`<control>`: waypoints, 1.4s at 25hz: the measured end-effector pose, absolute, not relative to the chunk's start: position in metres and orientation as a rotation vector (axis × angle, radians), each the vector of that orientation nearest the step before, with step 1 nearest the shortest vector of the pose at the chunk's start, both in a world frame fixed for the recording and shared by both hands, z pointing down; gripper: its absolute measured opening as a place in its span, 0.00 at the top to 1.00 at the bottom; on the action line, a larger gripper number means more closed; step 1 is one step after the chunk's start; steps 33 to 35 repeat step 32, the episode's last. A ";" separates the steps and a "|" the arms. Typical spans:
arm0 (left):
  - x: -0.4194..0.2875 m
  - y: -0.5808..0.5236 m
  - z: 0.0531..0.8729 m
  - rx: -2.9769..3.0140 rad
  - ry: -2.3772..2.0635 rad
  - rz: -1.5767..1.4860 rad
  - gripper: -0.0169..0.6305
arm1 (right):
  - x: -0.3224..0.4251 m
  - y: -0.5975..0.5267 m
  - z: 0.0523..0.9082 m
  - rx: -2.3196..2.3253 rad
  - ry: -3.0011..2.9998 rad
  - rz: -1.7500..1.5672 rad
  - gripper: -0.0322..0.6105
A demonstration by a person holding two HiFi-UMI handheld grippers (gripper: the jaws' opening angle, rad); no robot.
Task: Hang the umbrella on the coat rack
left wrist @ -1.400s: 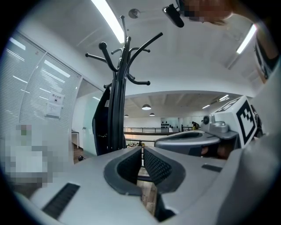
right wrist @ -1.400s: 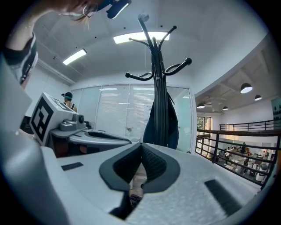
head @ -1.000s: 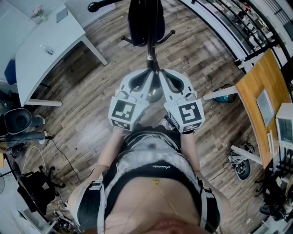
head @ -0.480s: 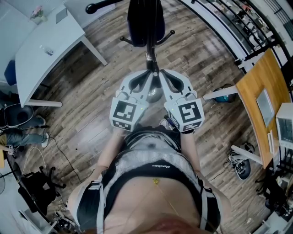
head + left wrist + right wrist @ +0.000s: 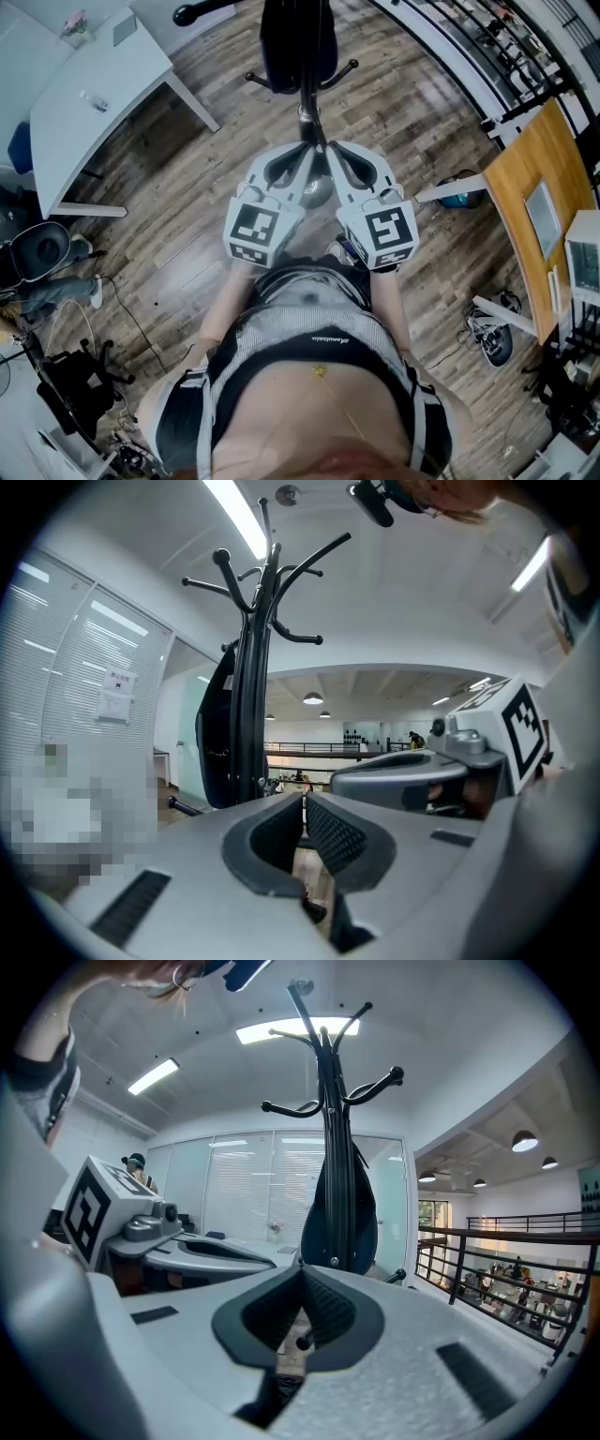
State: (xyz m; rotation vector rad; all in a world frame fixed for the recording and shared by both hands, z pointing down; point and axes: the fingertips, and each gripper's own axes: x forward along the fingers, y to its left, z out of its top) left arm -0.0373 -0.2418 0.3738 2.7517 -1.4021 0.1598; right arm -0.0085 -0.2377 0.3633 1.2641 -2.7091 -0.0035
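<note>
**Head view: both grippers are shut and the umbrella is on the coat rack**

Head view shows the left gripper (image 5: 307, 152) and the right gripper (image 5: 328, 152) side by side, close together, above the wood floor (image 5: 178, 244). Both point at the coat rack (image 5: 307, 114), which stands just in front of them. The dark umbrella (image 5: 292, 42) is folded up and hangs down along the pole of the rack.

In the left gripper view the jaws are pressed together with nothing in them. The rack stands tall ahead, and the umbrella is on its left side.

In the right gripper view the jaws are together too, and empty. Here the umbrella hangs in front of the pole, under the hooks (image 5: 375, 1087). A black railing (image 5: 487, 1269) is off to the right
</note>
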 end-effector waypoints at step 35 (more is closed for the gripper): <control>-0.038 -0.249 0.390 2.740 -1.391 0.208 0.95 | -0.008 -0.246 0.377 1.251 -2.672 0.016 0.95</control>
